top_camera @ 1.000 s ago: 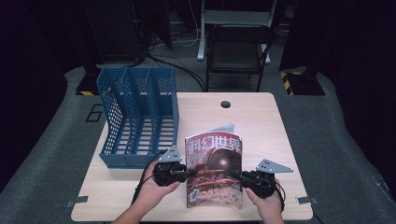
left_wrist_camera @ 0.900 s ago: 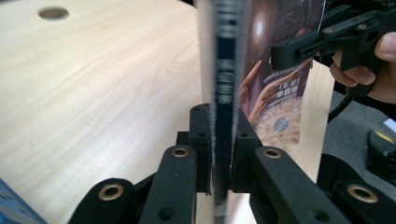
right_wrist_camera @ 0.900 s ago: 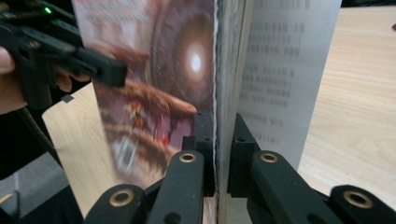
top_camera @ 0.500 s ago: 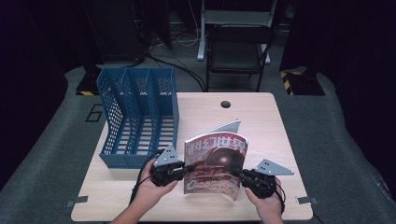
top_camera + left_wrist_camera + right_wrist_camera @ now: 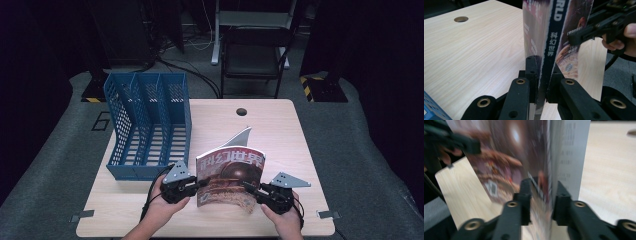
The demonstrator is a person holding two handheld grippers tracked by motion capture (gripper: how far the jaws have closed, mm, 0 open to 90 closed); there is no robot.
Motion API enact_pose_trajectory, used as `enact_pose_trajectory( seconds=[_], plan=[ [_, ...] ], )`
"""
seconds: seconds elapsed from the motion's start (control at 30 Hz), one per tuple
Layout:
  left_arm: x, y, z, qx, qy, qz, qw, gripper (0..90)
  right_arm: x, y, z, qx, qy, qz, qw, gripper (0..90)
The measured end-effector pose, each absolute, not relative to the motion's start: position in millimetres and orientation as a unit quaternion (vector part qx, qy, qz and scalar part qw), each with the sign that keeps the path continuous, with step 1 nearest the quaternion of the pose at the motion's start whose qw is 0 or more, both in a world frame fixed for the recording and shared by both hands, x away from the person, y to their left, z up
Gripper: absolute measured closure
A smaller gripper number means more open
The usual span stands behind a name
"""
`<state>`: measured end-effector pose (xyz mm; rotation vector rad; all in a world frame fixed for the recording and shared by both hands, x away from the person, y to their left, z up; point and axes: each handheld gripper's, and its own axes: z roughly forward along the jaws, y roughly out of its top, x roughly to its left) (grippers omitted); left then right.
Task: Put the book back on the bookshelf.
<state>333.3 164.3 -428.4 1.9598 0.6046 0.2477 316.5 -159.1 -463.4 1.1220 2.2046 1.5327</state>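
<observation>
Magazine (image 5: 231, 176): we hold it upright over the near edge of the table (image 5: 280, 130), cover toward us, beside the blue rack (image 5: 148, 125).
Left gripper (image 5: 199, 184): clamped hard on the spine edge; the pages are pinched between both pads.
Right gripper (image 5: 250, 189): jaws have just been opening; pages sit between them with a gap, so we judge it no longer grips.
Doing it well: we should keep the left clamp firm and level, since it alone bears the weight.
Risk: the loose cover may sag or flop open.
</observation>
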Motion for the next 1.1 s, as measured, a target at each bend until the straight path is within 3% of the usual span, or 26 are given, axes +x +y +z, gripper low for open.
enact_pose_trajectory(
  seconds=[0.23, 0.47, 0.6, 0.73, 0.87, 1.1],
  plan=[
    [332, 164, -432, 0.814, 0.252, 0.1, 0.514, 82.4, 322, -156, -485, 0.392, 0.787, 0.472, 0.068, 64.1],
    [332, 165, -432, 0.815, 0.248, 0.098, 0.514, 82.3, 330, -162, -506, 0.412, 0.796, 0.442, 0.034, 69.1],
    [332, 166, -432, 0.816, 0.246, 0.104, 0.512, 82.5, 331, -162, -507, 0.414, 0.795, 0.442, 0.025, 76.8],
    [327, 166, -431, 0.813, 0.253, 0.098, 0.515, 83.3, 332, -159, -505, 0.412, 0.797, 0.441, 0.041, 83.8],
    [323, 167, -429, 0.816, 0.249, 0.095, 0.513, 83.5, 336, -149, -502, 0.409, 0.801, 0.431, 0.08, 85.6],
    [316, 170, -426, 0.82, 0.228, 0.107, 0.514, 83.5, 340, -139, -500, 0.407, 0.797, 0.434, 0.108, 86.0]
  ],
)
